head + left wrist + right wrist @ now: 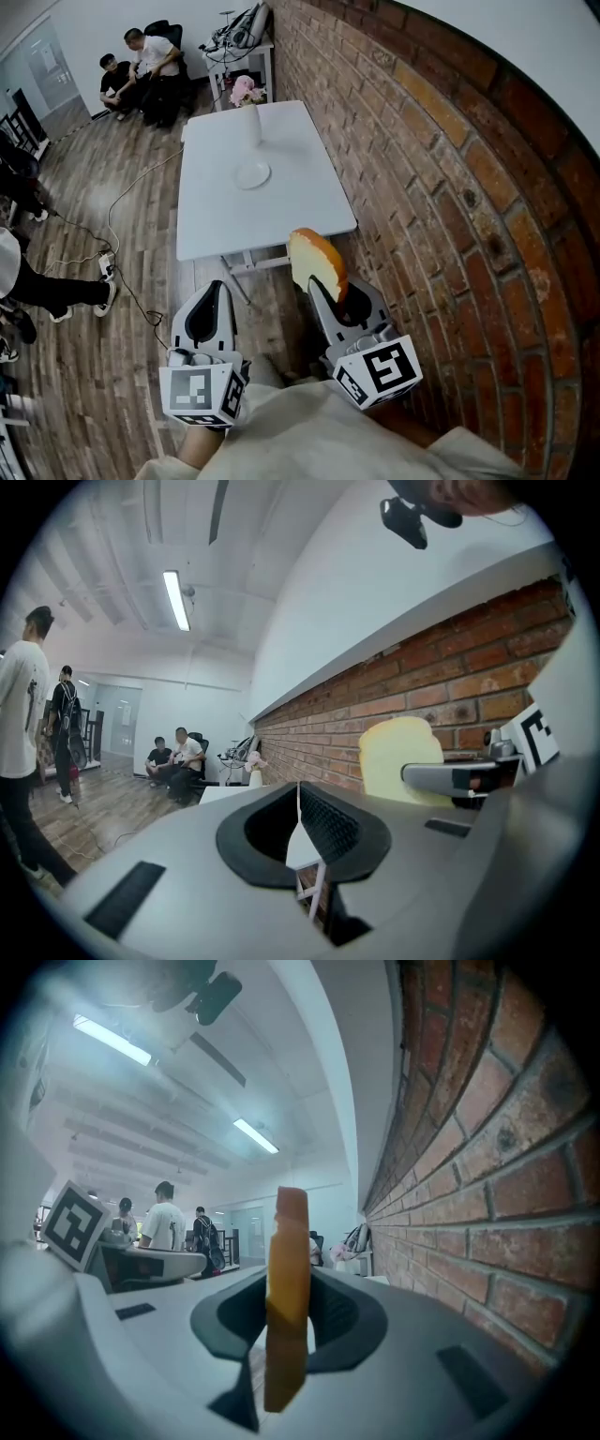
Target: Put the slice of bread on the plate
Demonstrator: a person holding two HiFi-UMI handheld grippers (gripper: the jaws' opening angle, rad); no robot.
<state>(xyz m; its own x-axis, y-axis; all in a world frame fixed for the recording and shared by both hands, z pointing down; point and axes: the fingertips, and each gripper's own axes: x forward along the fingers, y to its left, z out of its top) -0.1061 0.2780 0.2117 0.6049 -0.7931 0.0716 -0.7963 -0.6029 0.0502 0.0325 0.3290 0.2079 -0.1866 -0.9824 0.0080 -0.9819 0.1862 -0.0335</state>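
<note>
The right gripper (287, 1309) clamps the slice of bread (317, 262) upright and edge-on, in the air short of the near edge of the white table (302, 204), beside the brick wall (450, 187). The left gripper (298, 829) has its jaws together with nothing between them. The plate (252, 175) lies far off on the table.

My right gripper (328, 292) hides the bottom of the slice of bread (317, 258); the plate (252, 175) is too small for me to tell if anything lies on it; my left gripper (298, 797) hides most of the table (223, 793) in its own view; a person (47, 289) is cut off at the head view's left edge.
</note>
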